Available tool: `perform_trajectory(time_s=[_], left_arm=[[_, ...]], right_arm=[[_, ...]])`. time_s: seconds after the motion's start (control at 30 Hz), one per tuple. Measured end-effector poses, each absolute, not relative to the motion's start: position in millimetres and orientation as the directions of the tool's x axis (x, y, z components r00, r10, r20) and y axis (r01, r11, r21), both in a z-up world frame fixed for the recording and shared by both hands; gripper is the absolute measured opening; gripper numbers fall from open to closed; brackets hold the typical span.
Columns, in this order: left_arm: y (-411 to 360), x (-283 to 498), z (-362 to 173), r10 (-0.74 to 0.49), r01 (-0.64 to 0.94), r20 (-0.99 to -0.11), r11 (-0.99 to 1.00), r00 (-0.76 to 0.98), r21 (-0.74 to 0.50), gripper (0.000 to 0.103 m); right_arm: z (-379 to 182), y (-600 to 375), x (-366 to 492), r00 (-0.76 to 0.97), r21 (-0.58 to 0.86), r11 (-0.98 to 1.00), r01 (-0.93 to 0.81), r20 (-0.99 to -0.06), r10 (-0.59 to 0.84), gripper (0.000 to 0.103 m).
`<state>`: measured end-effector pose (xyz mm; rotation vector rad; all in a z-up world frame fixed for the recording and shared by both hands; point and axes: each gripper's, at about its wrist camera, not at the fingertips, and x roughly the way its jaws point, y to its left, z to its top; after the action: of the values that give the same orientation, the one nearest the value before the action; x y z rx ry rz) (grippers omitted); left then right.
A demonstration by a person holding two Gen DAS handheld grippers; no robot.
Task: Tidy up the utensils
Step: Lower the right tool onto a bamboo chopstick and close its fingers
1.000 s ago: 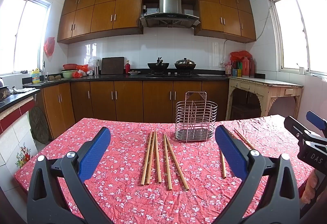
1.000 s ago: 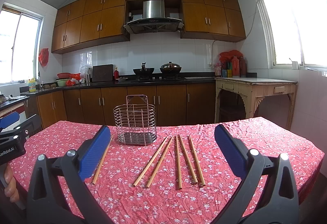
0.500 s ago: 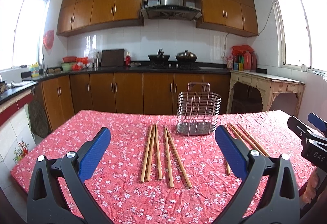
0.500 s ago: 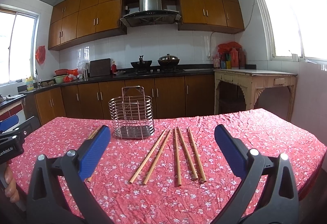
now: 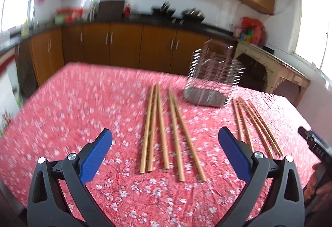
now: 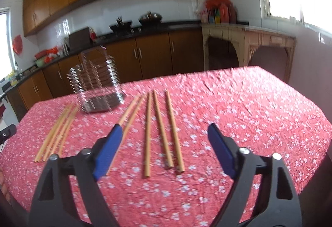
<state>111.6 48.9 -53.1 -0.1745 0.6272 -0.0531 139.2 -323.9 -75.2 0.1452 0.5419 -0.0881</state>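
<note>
Several wooden chopsticks (image 5: 164, 133) lie side by side on the red flowered tablecloth (image 5: 72, 113), with a second bundle (image 5: 255, 125) to their right. An empty wire utensil holder (image 5: 211, 81) stands upright behind them. My left gripper (image 5: 165, 133) hovers open above the near ends of the middle bundle, touching nothing. In the right wrist view the right gripper (image 6: 165, 128) hangs over its own bundle of chopsticks (image 6: 159, 129); its jaws are closing with nothing pressed between them. The holder (image 6: 97, 86) and the other bundle (image 6: 58, 129) sit to its left.
Brown kitchen cabinets and a dark counter (image 5: 128, 19) run behind the table. A cream side table (image 6: 249, 34) stands at the right wall. The table edge falls away on the right (image 6: 311, 106). A person's hand (image 5: 313, 183) holds the other gripper at the right rim.
Both grippers have tipped downward and come closer to the table, so the chopsticks look larger and nearer. The right gripper's jaws stand narrower than before.
</note>
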Motion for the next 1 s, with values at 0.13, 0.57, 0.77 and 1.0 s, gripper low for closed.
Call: perform_trajectory(time_s=[0.13,0.57,0.77,1.0], left_arm=[[68,141,-68,-0.097,-0.043,-0.689,0.982,0.718,-0.183,0.101],[78,172,-109,-0.114,-0.02,-0.803,0.988,0.585,-0.155,0.092],[59,176,-115,-0.099,0.033,-0.827,0.995,0.553,-0.097,0.065],[64,180,-108,-0.115,0.028,-0.808,0.992,0.578,-0.121,0.048]], right_arm=[[-98,-346,172,0.768,0.123,0.981,0.151,-0.64,-0.038,0.052],[-150,-339,217,0.637,0.064,0.991,0.12,-0.771,-0.027,0.015],[-151,-346,225,0.635,0.082,0.986,0.147,-0.772,-0.031,0.009],[-149,-345,216,0.64,0.064,0.987,0.144,-0.767,-0.044,0.009]])
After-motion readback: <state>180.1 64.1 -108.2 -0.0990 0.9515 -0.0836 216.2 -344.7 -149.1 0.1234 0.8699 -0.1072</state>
